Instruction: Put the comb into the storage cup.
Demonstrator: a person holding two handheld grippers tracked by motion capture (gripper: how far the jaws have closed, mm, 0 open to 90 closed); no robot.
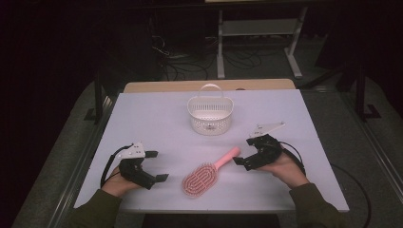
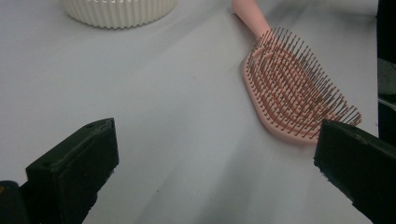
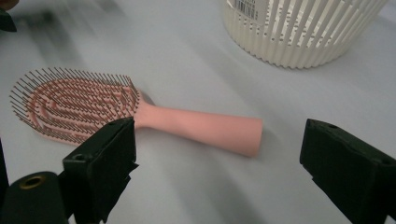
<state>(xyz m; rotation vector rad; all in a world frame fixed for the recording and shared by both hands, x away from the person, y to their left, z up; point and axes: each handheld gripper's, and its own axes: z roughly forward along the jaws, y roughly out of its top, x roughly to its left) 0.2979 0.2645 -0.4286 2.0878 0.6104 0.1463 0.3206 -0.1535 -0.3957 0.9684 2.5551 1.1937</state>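
A pink hairbrush (image 1: 209, 173) lies bristles up on the white table (image 1: 152, 114), with its handle pointing toward the far right. My right gripper (image 1: 242, 151) is open just right of the handle's end. In the right gripper view the brush handle (image 3: 205, 128) lies ahead of the wide jaws of the right gripper (image 3: 217, 154), and no pad touches it. My left gripper (image 1: 159, 166) rests open at the near left of the table, a short way left of the brush head. In the left gripper view the brush (image 2: 294, 93) lies ahead and to the right of the left gripper (image 2: 217, 154).
A cream slatted basket (image 1: 210, 124) with a hoop handle stands behind the brush at the middle of the table, its wall (image 3: 299, 32) close ahead in the right gripper view. Beyond the table's far edge are cables and a white frame on a dark floor.
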